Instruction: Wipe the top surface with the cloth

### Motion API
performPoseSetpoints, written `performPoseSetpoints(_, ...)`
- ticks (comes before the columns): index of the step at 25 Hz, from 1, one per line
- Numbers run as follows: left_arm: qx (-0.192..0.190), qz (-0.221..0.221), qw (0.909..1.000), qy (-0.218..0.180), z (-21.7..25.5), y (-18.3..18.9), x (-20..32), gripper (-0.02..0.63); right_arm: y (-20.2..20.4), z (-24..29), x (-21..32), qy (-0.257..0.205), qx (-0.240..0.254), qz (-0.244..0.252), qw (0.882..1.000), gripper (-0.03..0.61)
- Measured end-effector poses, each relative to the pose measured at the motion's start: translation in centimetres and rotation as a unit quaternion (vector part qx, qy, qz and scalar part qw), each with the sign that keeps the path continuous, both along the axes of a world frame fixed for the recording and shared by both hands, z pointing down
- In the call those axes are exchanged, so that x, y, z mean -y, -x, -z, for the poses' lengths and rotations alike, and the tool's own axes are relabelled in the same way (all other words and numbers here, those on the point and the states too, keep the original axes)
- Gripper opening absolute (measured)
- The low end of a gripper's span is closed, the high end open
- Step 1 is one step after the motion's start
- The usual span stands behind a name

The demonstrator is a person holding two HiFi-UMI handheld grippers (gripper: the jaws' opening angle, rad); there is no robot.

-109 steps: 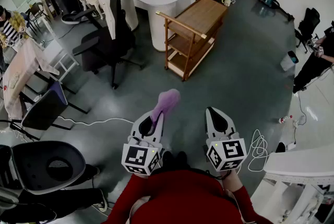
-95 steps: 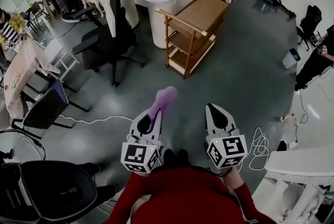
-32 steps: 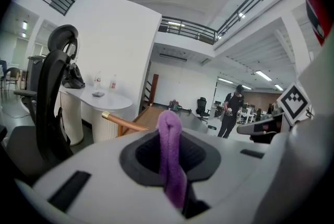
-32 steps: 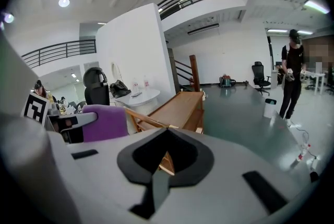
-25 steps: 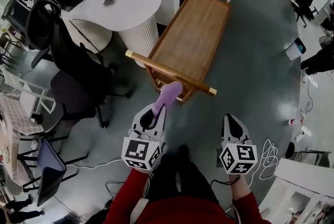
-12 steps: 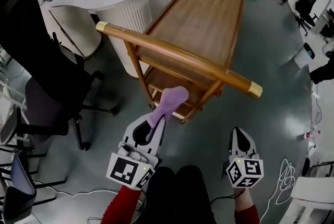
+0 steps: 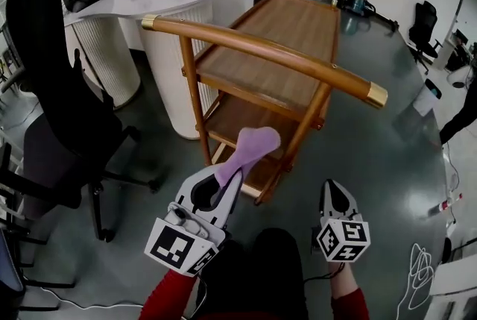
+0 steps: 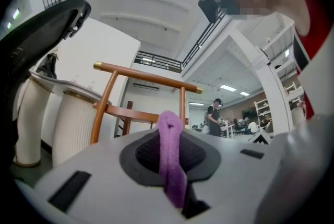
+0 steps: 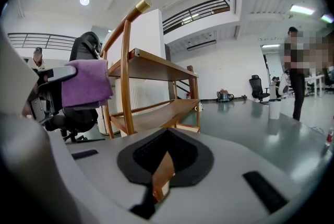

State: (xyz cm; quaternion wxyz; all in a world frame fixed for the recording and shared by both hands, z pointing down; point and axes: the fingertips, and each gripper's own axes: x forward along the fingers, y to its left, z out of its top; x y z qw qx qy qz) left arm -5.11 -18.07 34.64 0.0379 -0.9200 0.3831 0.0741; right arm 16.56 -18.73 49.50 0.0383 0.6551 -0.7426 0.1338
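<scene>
1. Cart (image 7: pixel 287 39), wood, 2 shelves w/ round handle bar: standing just ahead of the person; top surface bare, not yet being wiped.
2. Left gripper (image 7: pixel 232 177): clamping the cloth by its lower end, holding it up in the air short of the cart, below top-shelf level.
3. Right gripper (image 7: pixel 332 190): jaws sitting together, holding no object; thin tan sliver showing at the seam, can't tell what. Hanging low, apart from the cart.
4. Cloth (image 7: pixel 250 146): prob. light, soft, floppy, not fragile; the grip near one end is leaving the free part to drape flat on the wood. Purple, fuzzy, folded into a strip, its free end flopping over above the jaws.
</scene>
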Motion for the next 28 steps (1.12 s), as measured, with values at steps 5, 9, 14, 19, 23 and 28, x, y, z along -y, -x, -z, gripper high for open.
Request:
performPoseSetpoints(5, 0.008, -0.166, 0.9860, -0.019, 7.7, -6.4, -3.1, 0.049, 1.3, 2.6, -0.6, -0.024, 0.014, 0.006, 1.000, 0.003)
performPoseSetpoints(9, 0.009, -0.239, 0.9691, -0.061, 14.3, -10.2, -4.0, 0.049, 1.8, 4.3, -0.4, -0.034, 0.026, 0.001, 0.999, 0.003)
performPoseSetpoints(14, 0.034, -0.202, 0.9749, -0.086, 15.2, -11.8, -2.7, 0.049, 2.6, 4.9, 0.0, -0.044, 0.020, 0.013, 0.999, 0.003)
performPoseSetpoints(19, 0.024, -0.125, 0.9893, -0.071, 15.1, -9.8, 1.6, 0.049, 3.6, 4.3, 0.1, -0.041, 0.016, 0.028, 0.999, 0.003)
performPoseSetpoints(23, -0.006, -0.007, 0.9988, -0.049, 16.1, -0.8, 8.1, 0.049, 4.2, 4.0, 0.3, -0.036, 0.019, 0.032, 0.999, 0.003)
performPoseSetpoints(28, -0.062, 0.142, 0.9879, -0.017, 16.6, 12.5, 12.5, 0.049, 3.3, 3.3, 0.0, -0.030, 0.016, 0.031, 0.999, 0.003)
